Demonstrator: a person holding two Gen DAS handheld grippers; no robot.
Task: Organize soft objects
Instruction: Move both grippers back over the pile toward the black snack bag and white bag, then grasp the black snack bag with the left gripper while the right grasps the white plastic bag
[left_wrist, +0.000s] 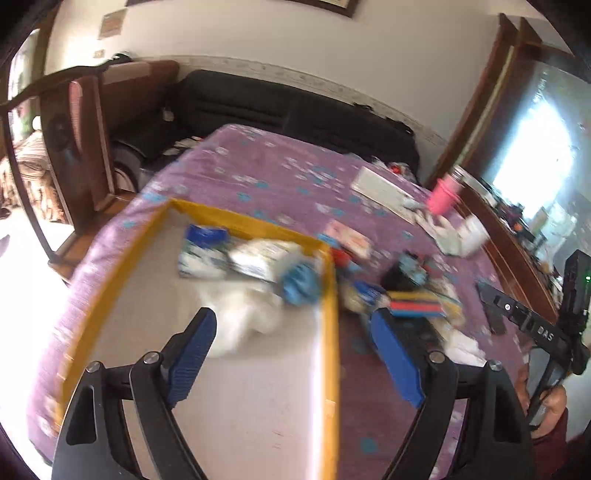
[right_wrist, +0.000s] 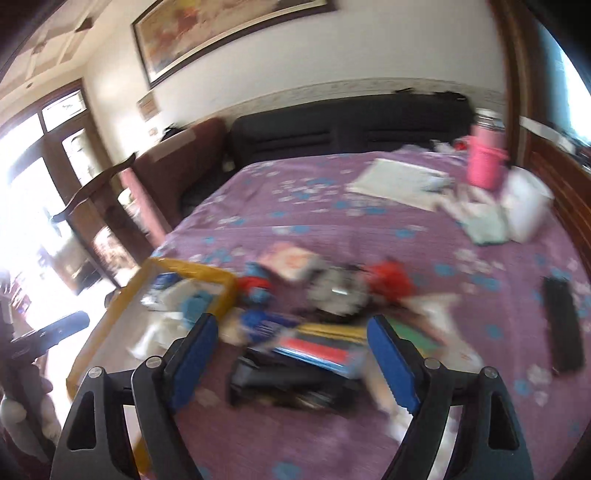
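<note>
Now, step: picking the next soft thing from the pile (right_wrist: 314, 317) on the bed (right_wrist: 332, 221) to put in the yellow box (left_wrist: 330, 295).
Yellow box: on the bed; it already holds a white fluffy thing (left_wrist: 243, 317), a blue soft thing (left_wrist: 301, 282) and some packets (left_wrist: 221, 254).
Pile: just beside the yellow box, outside its wall; blurry, so I cannot name each piece.
Left gripper (left_wrist: 295, 354): wide apart, holding nothing, above the yellow box's near wall, pointing at the white fluffy thing.
Right gripper (right_wrist: 291, 354): wide apart, empty, hanging over the pile beside the yellow box.
Next move: I think the right gripper should go down onto one soft piece, squeeze gently, and carry it over the yellow box's wall.
</note>
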